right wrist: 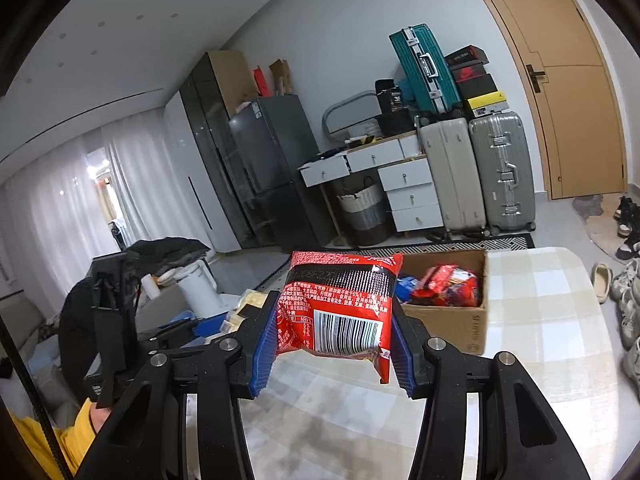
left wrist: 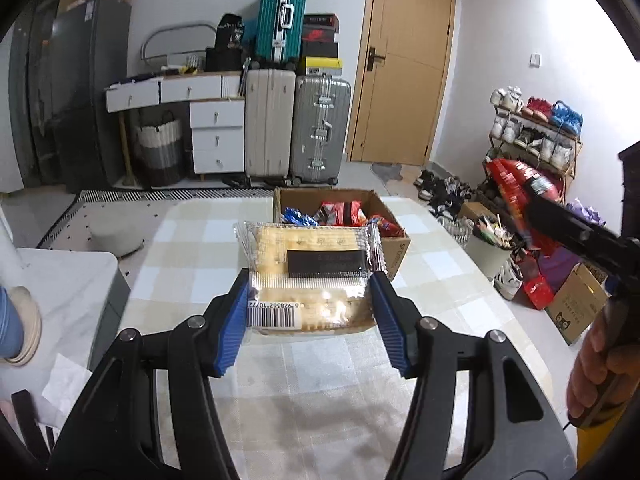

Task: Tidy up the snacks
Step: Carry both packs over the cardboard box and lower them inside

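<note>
My left gripper is shut on a clear cracker packet with a barcode, held above the checked table just short of the cardboard box. My right gripper is shut on a red snack bag with a barcode, held in the air to the left of the same cardboard box. The box holds several red and blue snack packs. The right gripper with its red bag shows at the right of the left wrist view.
Suitcases, a white drawer unit and a door stand beyond the table. A shoe rack, a bin and boxes stand to the right. A fridge is at the far left.
</note>
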Demonstrator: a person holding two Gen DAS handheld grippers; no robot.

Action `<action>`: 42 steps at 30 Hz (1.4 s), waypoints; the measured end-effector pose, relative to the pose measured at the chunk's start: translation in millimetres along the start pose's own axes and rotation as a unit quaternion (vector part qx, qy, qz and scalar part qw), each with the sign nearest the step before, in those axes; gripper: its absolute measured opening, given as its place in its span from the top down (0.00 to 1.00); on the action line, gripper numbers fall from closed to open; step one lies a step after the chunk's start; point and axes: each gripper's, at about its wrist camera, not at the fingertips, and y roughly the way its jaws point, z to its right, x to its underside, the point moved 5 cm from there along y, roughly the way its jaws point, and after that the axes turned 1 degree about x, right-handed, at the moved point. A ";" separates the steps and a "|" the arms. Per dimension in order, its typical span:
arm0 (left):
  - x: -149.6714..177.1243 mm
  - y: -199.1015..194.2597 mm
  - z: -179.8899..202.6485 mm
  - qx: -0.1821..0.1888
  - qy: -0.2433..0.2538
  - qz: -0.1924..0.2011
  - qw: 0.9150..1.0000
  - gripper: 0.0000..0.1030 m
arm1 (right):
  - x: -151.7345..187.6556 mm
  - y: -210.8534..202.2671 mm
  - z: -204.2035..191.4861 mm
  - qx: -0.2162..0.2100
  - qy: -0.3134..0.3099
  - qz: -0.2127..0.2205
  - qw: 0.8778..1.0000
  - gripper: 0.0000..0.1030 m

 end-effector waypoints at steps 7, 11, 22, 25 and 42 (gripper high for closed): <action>0.8 -51.4 -8.2 0.018 -0.001 0.010 1.000 0.46 | 11.3 7.7 -5.4 -0.004 0.014 -0.006 1.000 0.52; -3.6 -66.4 -13.7 0.025 0.000 0.014 1.000 0.46 | 0.1 1.9 -5.6 -0.002 0.002 0.005 1.000 0.52; -61.0 -53.4 -14.8 0.034 0.013 0.035 0.999 0.46 | -63.3 1.8 1.7 0.015 -0.043 0.031 0.998 0.52; -85.6 -40.2 -14.2 0.029 0.021 0.039 0.999 0.46 | -84.6 6.9 4.8 0.016 -0.052 0.038 0.998 0.52; -167.4 220.9 3.7 0.018 0.037 -0.078 0.996 0.46 | -144.1 143.4 102.7 0.061 -0.019 -0.047 0.997 0.52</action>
